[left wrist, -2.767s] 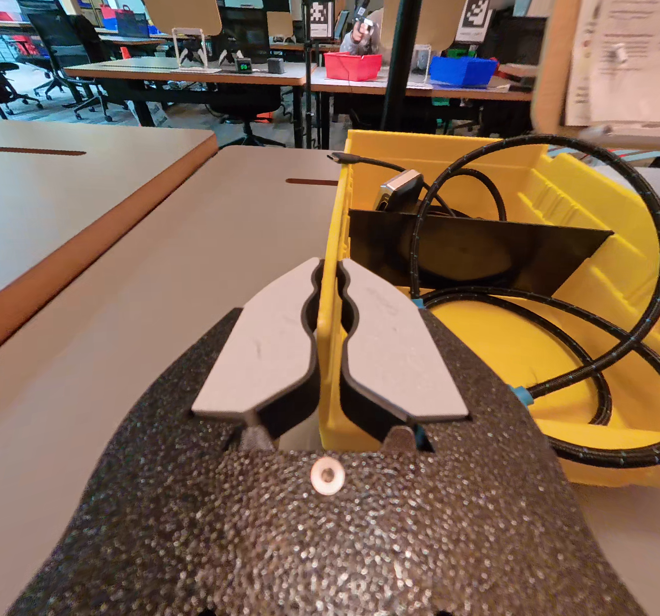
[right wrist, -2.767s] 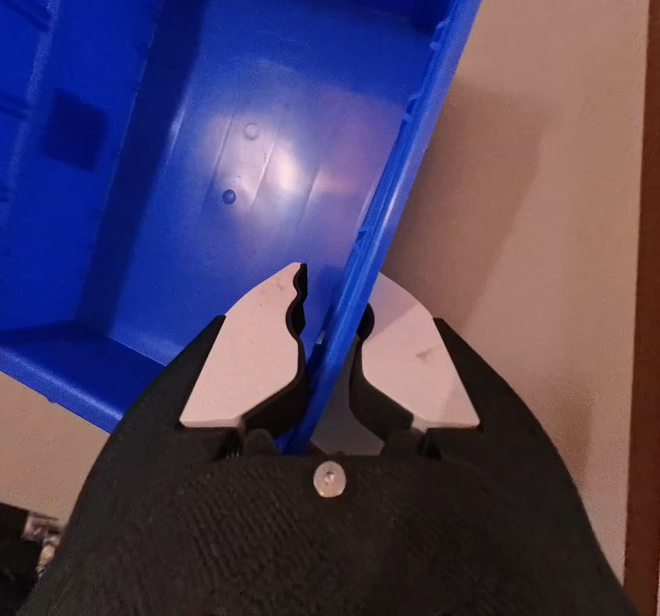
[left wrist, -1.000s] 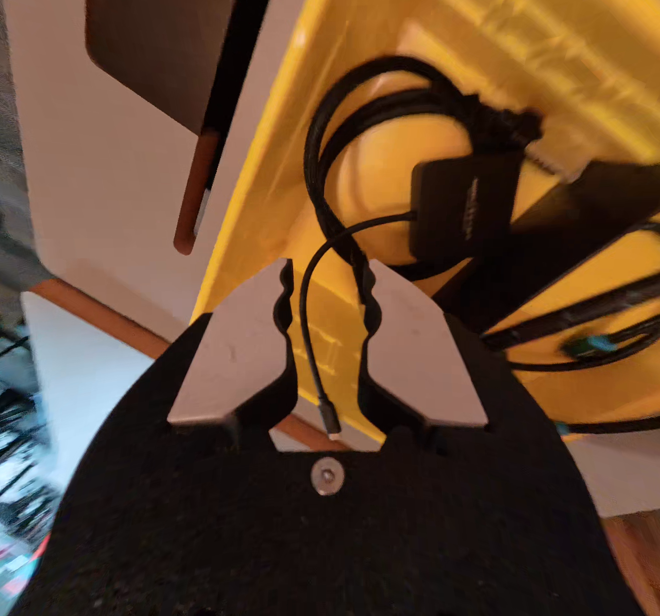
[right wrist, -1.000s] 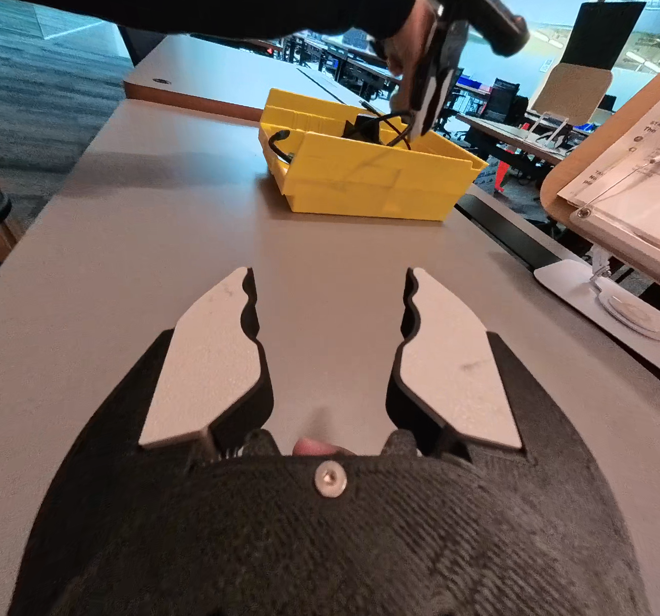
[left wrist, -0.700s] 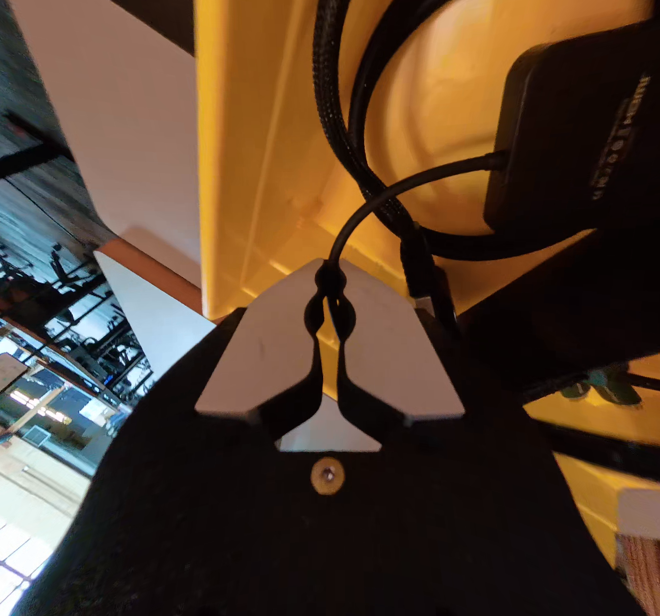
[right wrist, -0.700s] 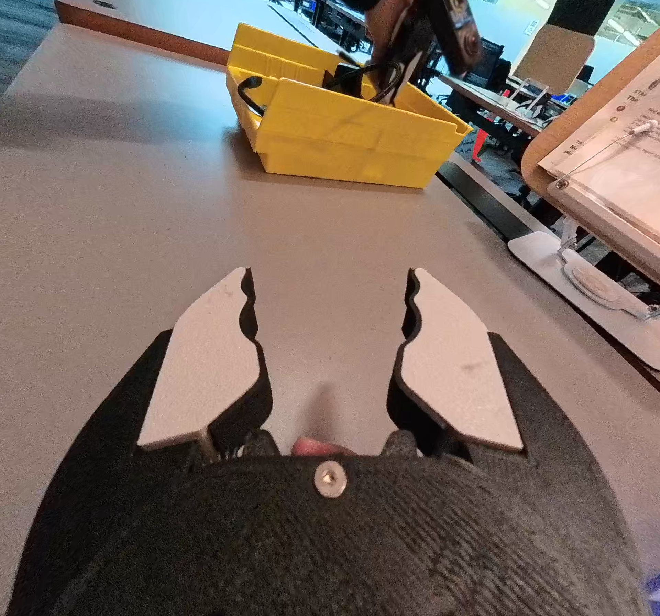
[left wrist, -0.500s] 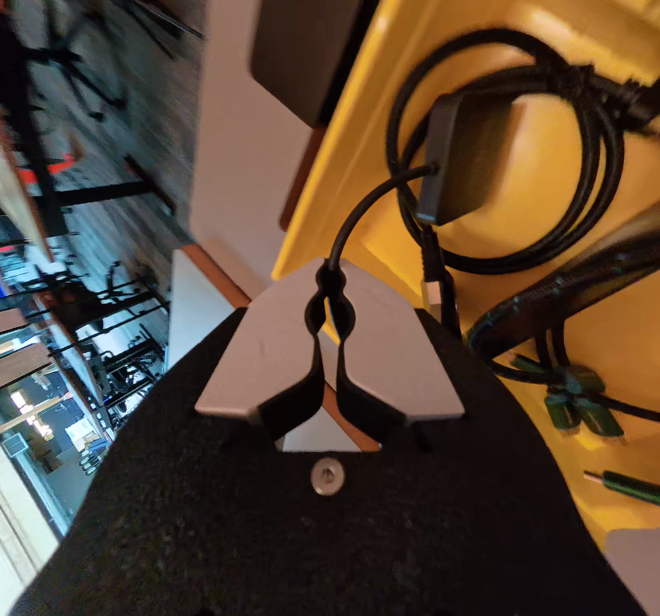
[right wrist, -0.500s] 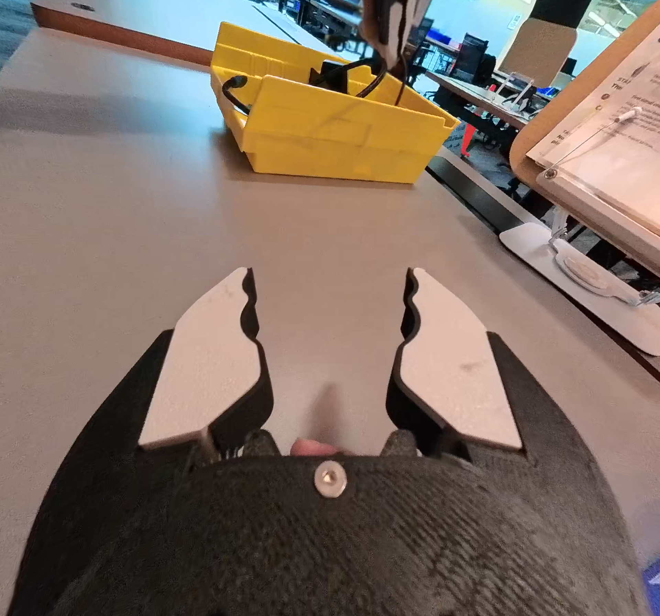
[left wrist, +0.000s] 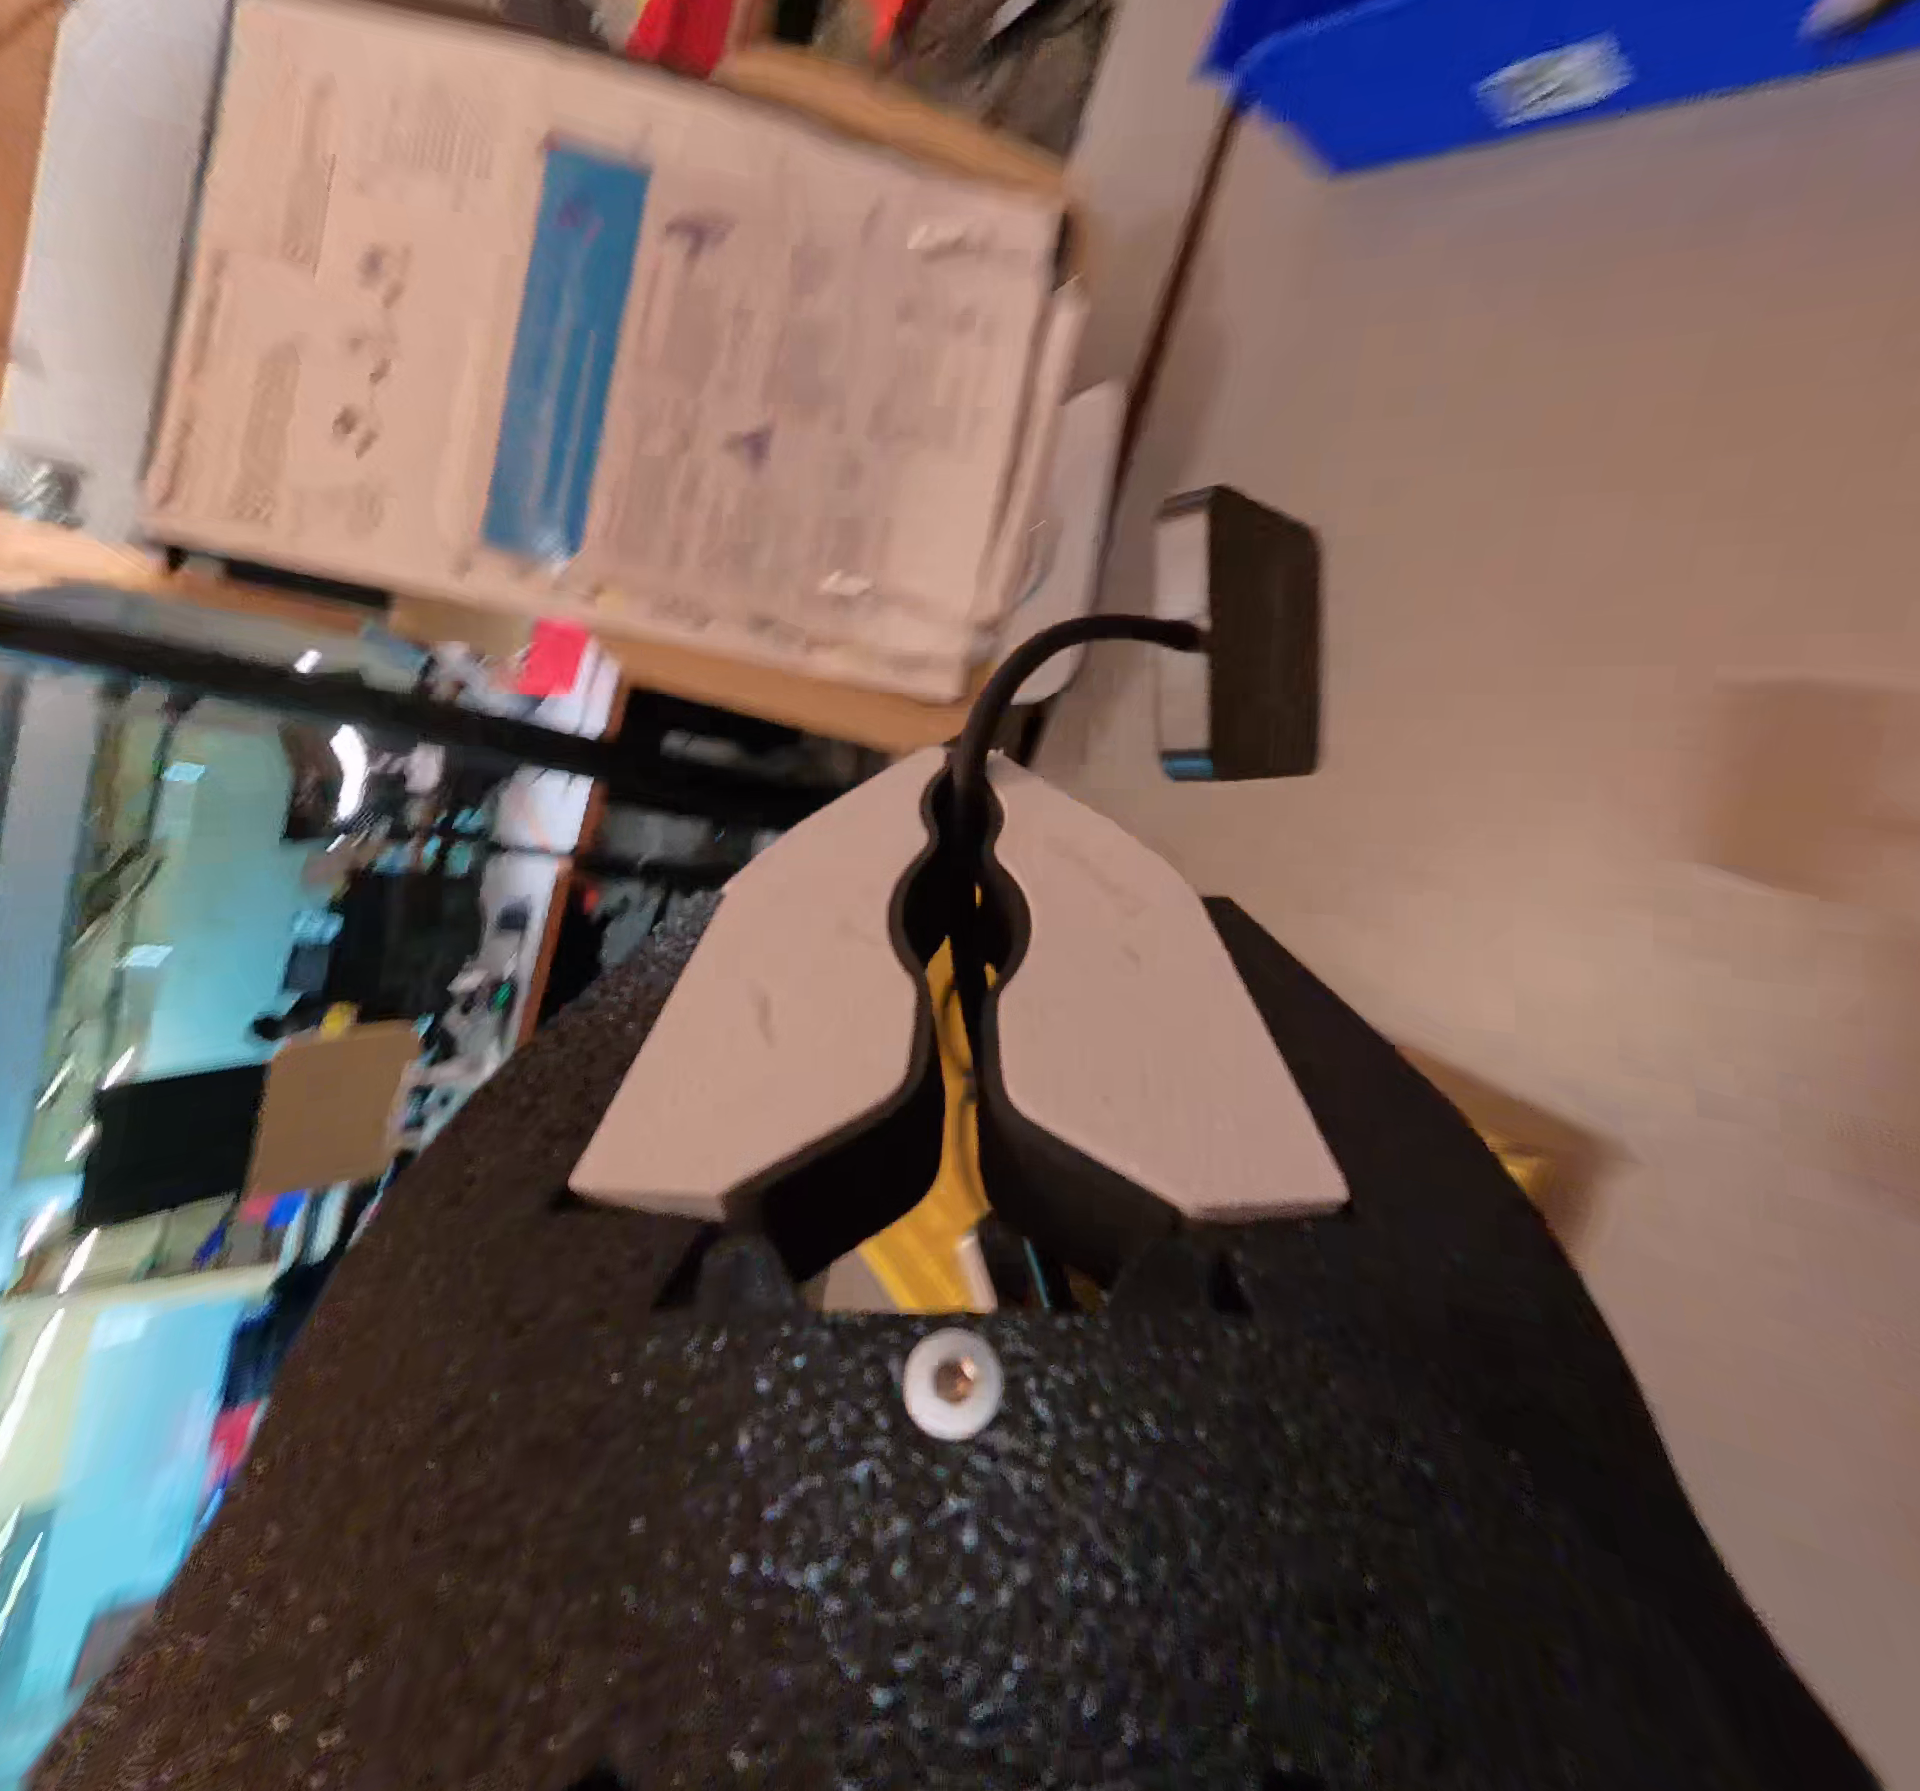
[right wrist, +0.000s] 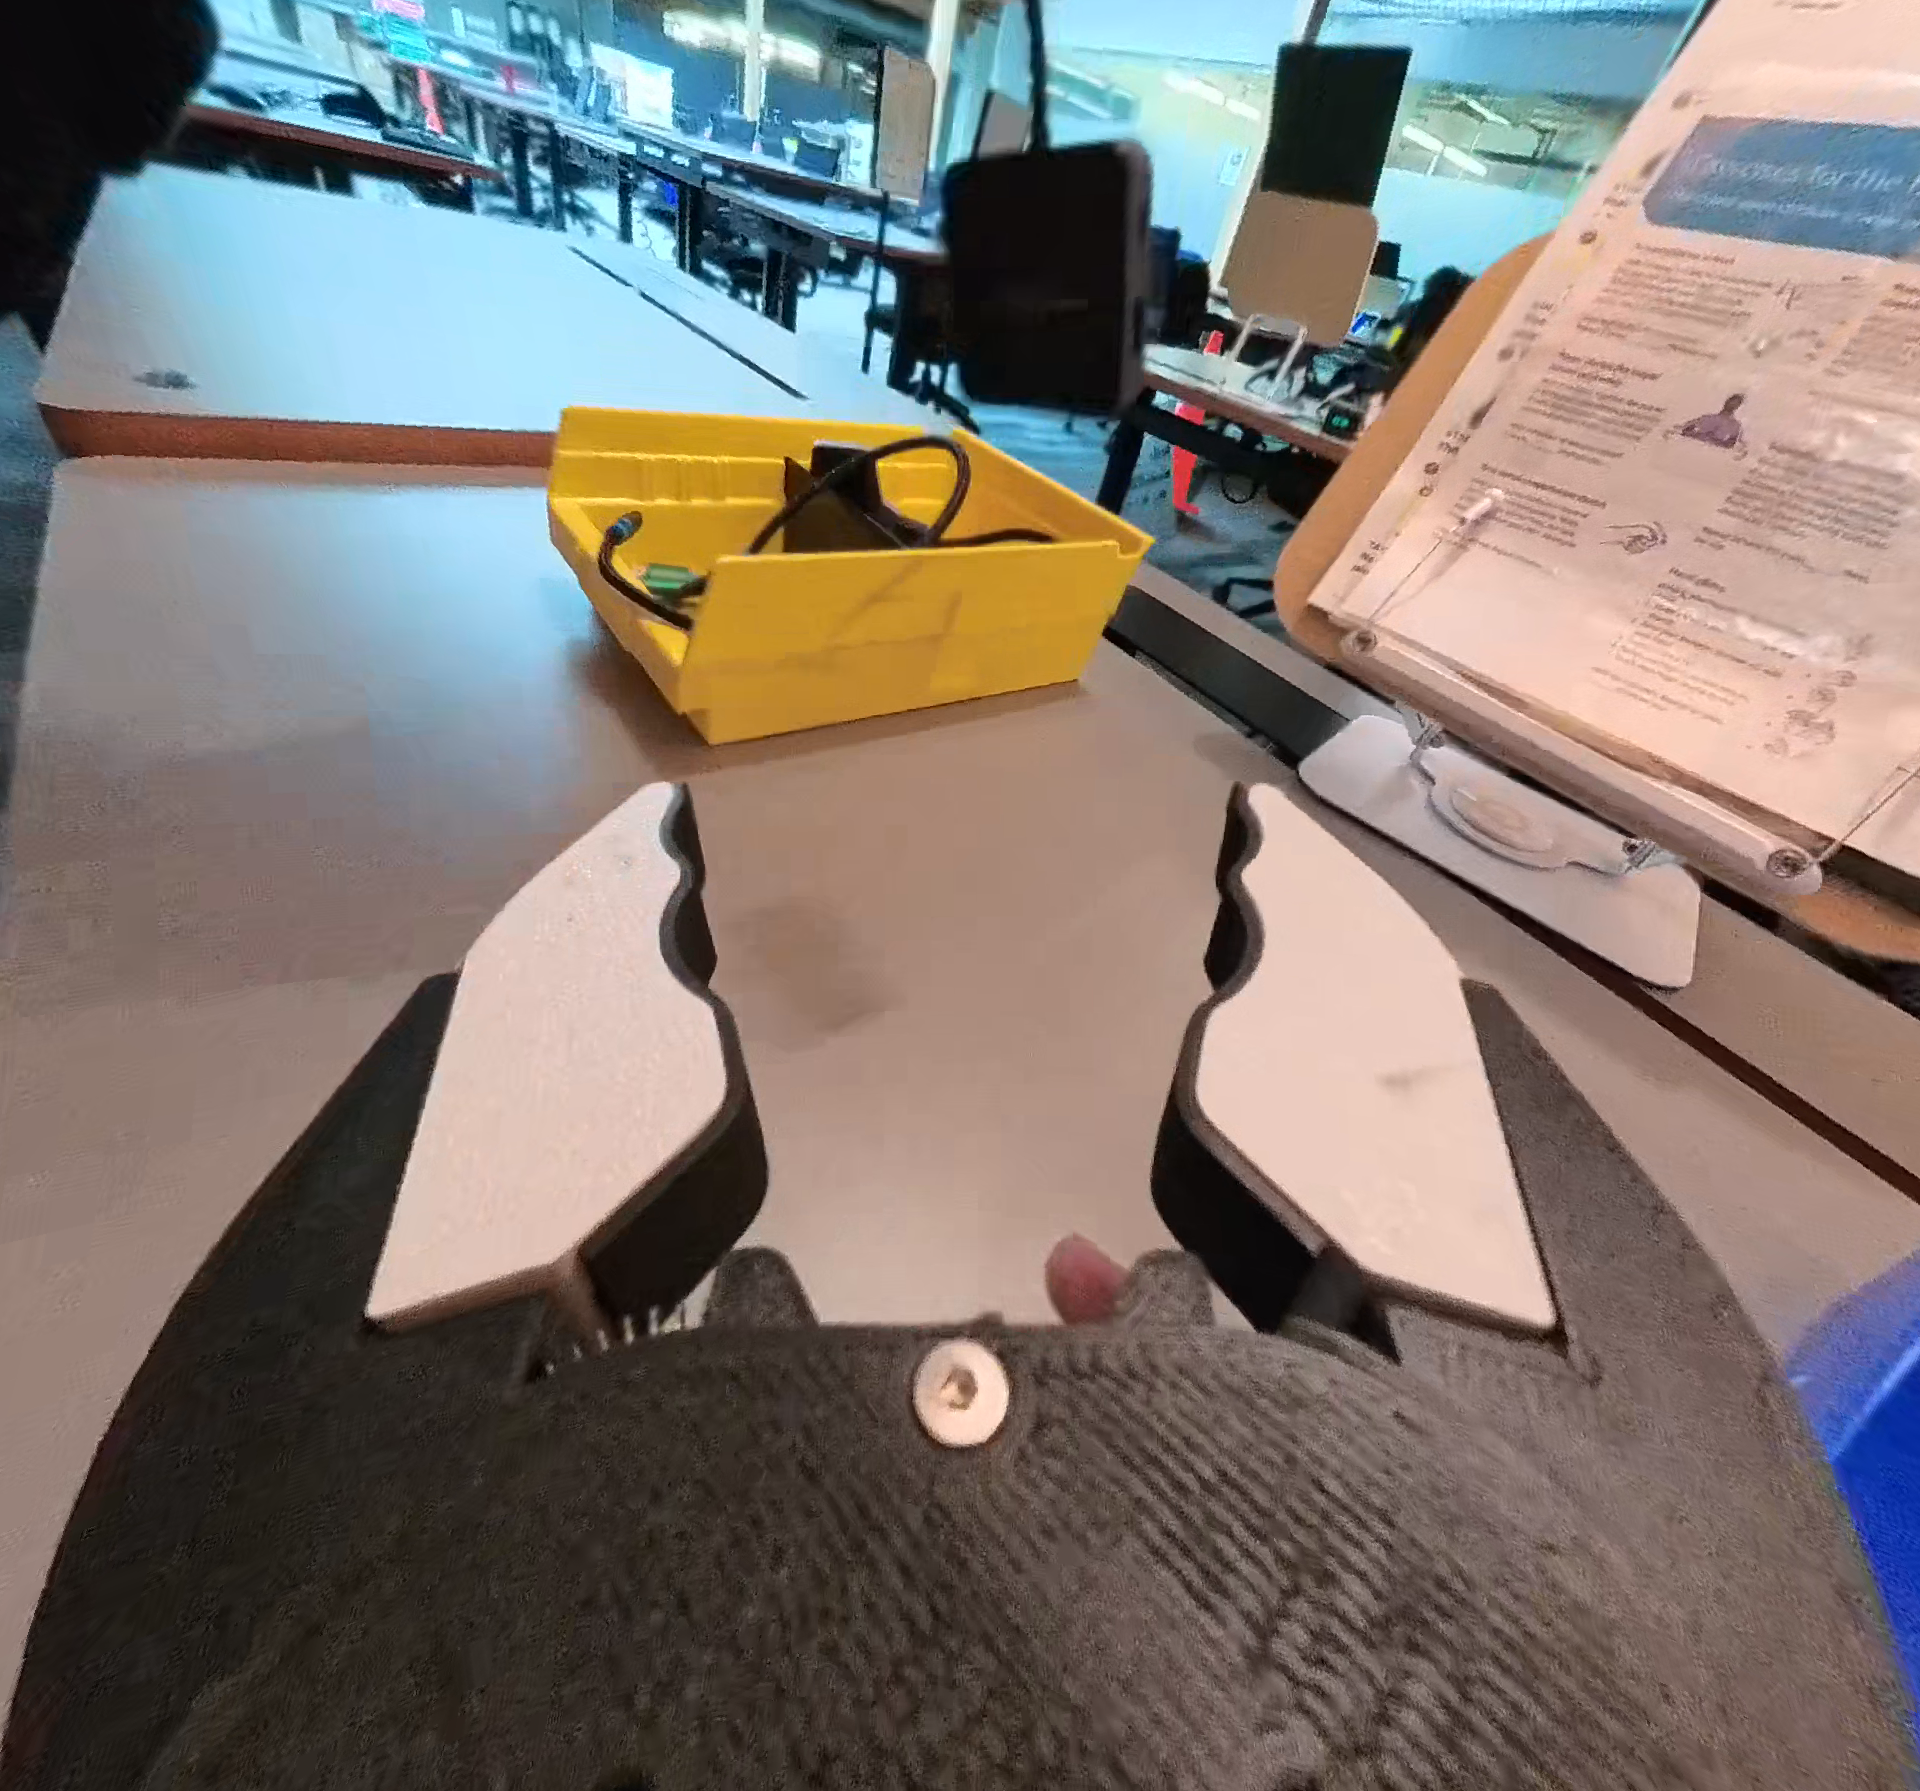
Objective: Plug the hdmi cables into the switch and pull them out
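Note:
My left gripper [left wrist: 961, 775] is shut on the thin black cord [left wrist: 1049, 645] of the black HDMI switch [left wrist: 1252, 640]. The switch hangs from that cord in the air above the table. In the right wrist view the switch [right wrist: 1044, 276] dangles on its cord [right wrist: 1031, 27] above the yellow bin [right wrist: 894, 650]. Black HDMI cables [right wrist: 940, 484] with green plugs [right wrist: 670, 583] lie in that bin. My right gripper [right wrist: 961, 868] is open and empty, low over the table in front of the bin.
A document stand with printed sheets [right wrist: 1662, 453] stands at the table's right edge on a white base [right wrist: 1507, 858]; it also shows in the left wrist view [left wrist: 623, 370]. A blue bin [left wrist: 1558, 16] sits on the table, its corner by my right gripper [right wrist: 1870, 1409].
My left gripper closed on the switch's cord inside the yellow bin and lifted the switch out into the air. The right gripper stayed open over the table.

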`<state>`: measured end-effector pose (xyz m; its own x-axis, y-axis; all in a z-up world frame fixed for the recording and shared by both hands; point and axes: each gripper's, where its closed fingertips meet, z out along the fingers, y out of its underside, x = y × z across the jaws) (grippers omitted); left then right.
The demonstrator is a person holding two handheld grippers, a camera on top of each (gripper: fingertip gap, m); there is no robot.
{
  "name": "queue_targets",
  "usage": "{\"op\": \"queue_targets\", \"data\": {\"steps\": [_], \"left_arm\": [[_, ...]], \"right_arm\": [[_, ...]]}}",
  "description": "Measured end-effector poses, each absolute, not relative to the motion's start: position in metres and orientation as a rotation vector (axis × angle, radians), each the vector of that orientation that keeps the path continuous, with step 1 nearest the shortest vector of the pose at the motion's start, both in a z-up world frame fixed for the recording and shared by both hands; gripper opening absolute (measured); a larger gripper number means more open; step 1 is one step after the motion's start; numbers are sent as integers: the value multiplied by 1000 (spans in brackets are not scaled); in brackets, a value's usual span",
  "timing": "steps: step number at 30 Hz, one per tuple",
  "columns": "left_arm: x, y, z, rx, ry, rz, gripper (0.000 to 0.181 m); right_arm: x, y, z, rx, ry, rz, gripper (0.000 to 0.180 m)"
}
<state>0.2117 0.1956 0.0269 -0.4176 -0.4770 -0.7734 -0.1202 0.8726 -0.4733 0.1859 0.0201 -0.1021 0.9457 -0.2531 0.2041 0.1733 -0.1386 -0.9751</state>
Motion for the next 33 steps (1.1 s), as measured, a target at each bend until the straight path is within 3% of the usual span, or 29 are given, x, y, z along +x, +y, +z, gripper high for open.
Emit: {"op": "queue_targets", "data": {"steps": [1,6,7,9,10,18,24,28,33], "left_arm": [[197,172,18,-394,2020,-472,0],[135,64,-12,-195,2067,-798,0],[126,51,-13,-175,2052,-848,0],[118,39,-13,-164,2012,-881,0],[115,37,-10,-156,1979,-889,0],[101,35,0,-212,1844,-1116,4],[97,45,-23,-438,1837,-1307,34],[103,52,-53,-666,1746,-1360,25],[104,-2,-95,-867,1858,-1886,36]], "right_arm": [[181,17,-94,-1647,76,-375,94],[130,17,-86,-1615,-20,-267,87],[119,16,-88,-1630,-68,-260,77],[93,12,-82,-1603,-191,-252,32],[88,8,-76,-1579,-202,-275,22],[94,-13,-46,-1561,-204,-694,15],[130,-29,-58,-1595,-80,-728,15],[151,-37,-54,-1468,174,-422,14],[141,-31,-57,-1220,284,275,14]]}}
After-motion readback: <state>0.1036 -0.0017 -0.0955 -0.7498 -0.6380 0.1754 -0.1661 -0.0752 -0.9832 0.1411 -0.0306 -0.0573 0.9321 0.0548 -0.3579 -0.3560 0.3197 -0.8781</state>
